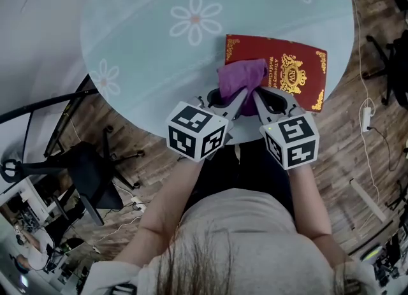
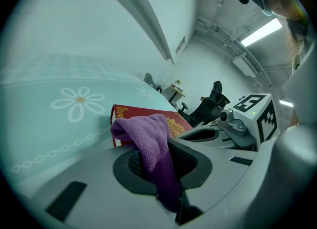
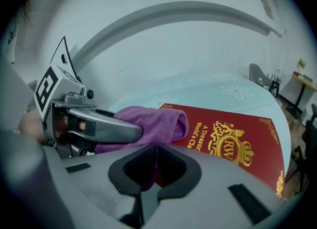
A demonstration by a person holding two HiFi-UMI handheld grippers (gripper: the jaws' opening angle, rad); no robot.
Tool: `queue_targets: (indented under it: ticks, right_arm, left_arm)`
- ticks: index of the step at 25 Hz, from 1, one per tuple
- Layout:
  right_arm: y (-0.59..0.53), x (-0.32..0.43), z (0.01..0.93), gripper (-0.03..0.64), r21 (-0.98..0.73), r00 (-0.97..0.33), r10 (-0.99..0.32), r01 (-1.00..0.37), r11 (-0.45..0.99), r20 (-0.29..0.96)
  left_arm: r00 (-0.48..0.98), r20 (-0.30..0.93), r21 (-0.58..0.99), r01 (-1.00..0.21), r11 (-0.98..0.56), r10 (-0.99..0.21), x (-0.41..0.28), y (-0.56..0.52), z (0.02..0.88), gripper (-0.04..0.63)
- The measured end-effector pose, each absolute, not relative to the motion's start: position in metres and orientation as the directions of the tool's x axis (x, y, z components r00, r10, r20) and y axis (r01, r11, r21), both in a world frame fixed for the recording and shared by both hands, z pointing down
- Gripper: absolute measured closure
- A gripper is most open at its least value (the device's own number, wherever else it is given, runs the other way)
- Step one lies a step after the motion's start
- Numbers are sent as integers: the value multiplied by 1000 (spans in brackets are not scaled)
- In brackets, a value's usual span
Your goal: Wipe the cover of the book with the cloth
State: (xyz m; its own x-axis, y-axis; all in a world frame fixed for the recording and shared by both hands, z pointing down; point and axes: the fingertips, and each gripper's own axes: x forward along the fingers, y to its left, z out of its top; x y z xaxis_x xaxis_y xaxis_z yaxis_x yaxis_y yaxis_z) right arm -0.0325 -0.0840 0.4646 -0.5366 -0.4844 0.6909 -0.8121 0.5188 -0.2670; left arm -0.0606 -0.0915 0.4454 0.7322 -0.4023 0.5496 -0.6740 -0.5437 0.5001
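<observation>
A dark red book [image 1: 290, 71] with gold ornaments lies near the front edge of the round table. A purple cloth [image 1: 239, 76] is draped over the book's left end. My left gripper [image 1: 241, 99] is shut on the cloth [image 2: 143, 129], which hangs down through its pads [image 2: 130, 166]. My right gripper [image 1: 256, 99] comes in beside it, also shut, with a fold of the cloth [image 3: 158, 121] between its jaws. The book's cover [image 3: 233, 134] spreads out to the right of that gripper [image 3: 151, 173], with its gold crest showing. The left end of the cover is hidden under the cloth.
The pale blue table [image 1: 159, 64] has flower prints, and its front edge runs just under both grippers. A black office chair [image 1: 83, 172] stands at the lower left on the wooden floor. A power strip and cable [image 1: 366, 118] lie on the floor at the right.
</observation>
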Motion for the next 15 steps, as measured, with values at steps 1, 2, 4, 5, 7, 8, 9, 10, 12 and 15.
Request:
queue_targets:
  ticks: [1,2,4,5,7,8,9,10,12,15]
  right_arm:
    - [-85,-36,464,592,-265,-535,-485,-813,519,692]
    - [-85,-39,464,592,-263,-534,-486,-813,519,692]
    - [-86,-47,464,592,-261,-532,-487,-814,519,692]
    - [-85,-50,464,592,-260,-531,-487,-815,518,693]
    - [-85,-55,463,592,-258,-528,-488,-816,517,695]
    - [-85,-58,463,592,-255,-527,-489,-817,517,695]
    - [-85,-61,463,592,-253,-525,-491,-818,517,695]
    - [-86,-65,463,592,-251,-525,-491,-818,518,695]
    - [-86,-70,463,592,-246,-523,-491,-817,522,697]
    - [-85,-77,464,592,-244,-521,-489,-817,522,699]
  left_arm:
    - [733,549,499,-673,-546,-401,-64,-92,445,531]
    - [733,549,499,-673,-547,-401,-67,-93,445,531]
    - [733,548,498,-672,-548,-402,-74,-93,445,531]
    - [734,548,498,-672,-548,-402,-78,-93,444,531]
    - [736,547,498,-669,-551,-399,-83,-92,444,531]
    - [738,546,498,-667,-554,-398,-86,-92,444,531]
    - [739,545,497,-665,-557,-396,-89,-93,444,531]
    - [740,546,496,-664,-560,-394,-92,-93,444,531]
    - [741,547,494,-661,-564,-390,-97,-93,444,532]
    - [744,547,494,-657,-569,-385,-104,-93,445,531]
